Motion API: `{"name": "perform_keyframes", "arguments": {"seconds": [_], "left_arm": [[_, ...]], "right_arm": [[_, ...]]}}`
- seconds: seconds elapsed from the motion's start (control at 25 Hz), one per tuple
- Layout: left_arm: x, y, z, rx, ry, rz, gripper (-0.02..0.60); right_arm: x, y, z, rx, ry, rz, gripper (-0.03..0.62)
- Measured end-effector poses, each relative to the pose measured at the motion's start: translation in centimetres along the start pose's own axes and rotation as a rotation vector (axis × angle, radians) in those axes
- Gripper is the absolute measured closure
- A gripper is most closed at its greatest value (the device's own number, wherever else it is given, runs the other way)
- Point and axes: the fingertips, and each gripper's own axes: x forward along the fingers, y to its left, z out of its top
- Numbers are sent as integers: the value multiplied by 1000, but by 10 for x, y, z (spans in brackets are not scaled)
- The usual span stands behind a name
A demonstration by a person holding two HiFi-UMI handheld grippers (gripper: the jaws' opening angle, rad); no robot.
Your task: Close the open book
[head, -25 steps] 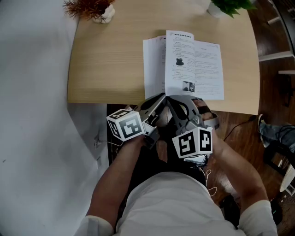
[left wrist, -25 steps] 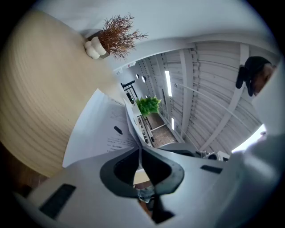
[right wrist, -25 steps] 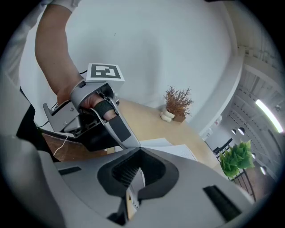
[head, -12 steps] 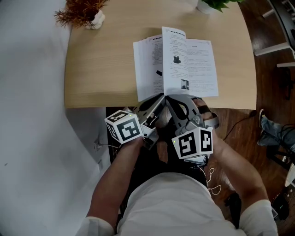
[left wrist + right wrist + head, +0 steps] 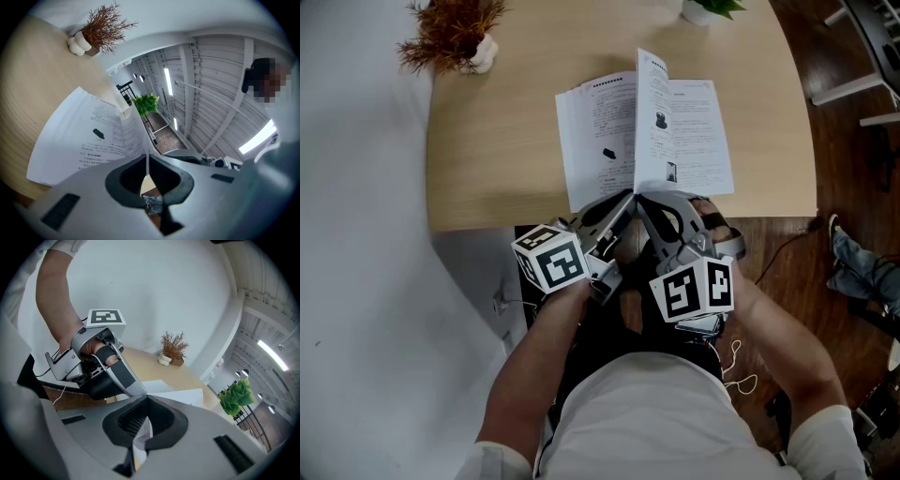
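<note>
The open book [image 5: 592, 141] lies on the light wooden table [image 5: 497, 159], and one printed page [image 5: 650, 117] stands up from its middle. Both grippers meet at that page's near edge. My left gripper [image 5: 627, 199] is shut on the page, whose thin edge runs between its jaws [image 5: 147, 157]. My right gripper [image 5: 643, 199] is shut on the same page, and printed paper [image 5: 141, 437] shows in the window behind its closed tips [image 5: 146, 397]. The left gripper's finger [image 5: 119, 377] touches the right gripper's tip. The book's left page [image 5: 89, 140] lies flat.
A dried brown plant [image 5: 450, 37] sits at the table's far left corner and a green plant [image 5: 705, 7] at the far edge. The table's near edge runs just under the grippers. Wooden floor, a cable [image 5: 783, 246] and a shoe [image 5: 855, 264] lie to the right.
The held page has swung from leaning over the right half to standing nearly upright, and more of the left page shows. Both grippers rose slightly with it.
</note>
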Motion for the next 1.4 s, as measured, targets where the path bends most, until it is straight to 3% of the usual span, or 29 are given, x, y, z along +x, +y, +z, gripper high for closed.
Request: {"name": "perform_keyframes", "arguments": {"seconds": [0.48,0.8,1.0,1.4], "left_arm": [[21,-3,-9,12,42,-8,583],[21,1,-20,12,75,22,583],[17,0,-22,10,76,35,583],[-12,11,-15,9,45,69,583]], "right_arm": [[-7,-9,-28,35,34,-21,594],[-18,-21,-83,165,115,-59,594],[-21,-13,-100,227,162,-12,591],[-3,8,-79,146,153,39,559]]}}
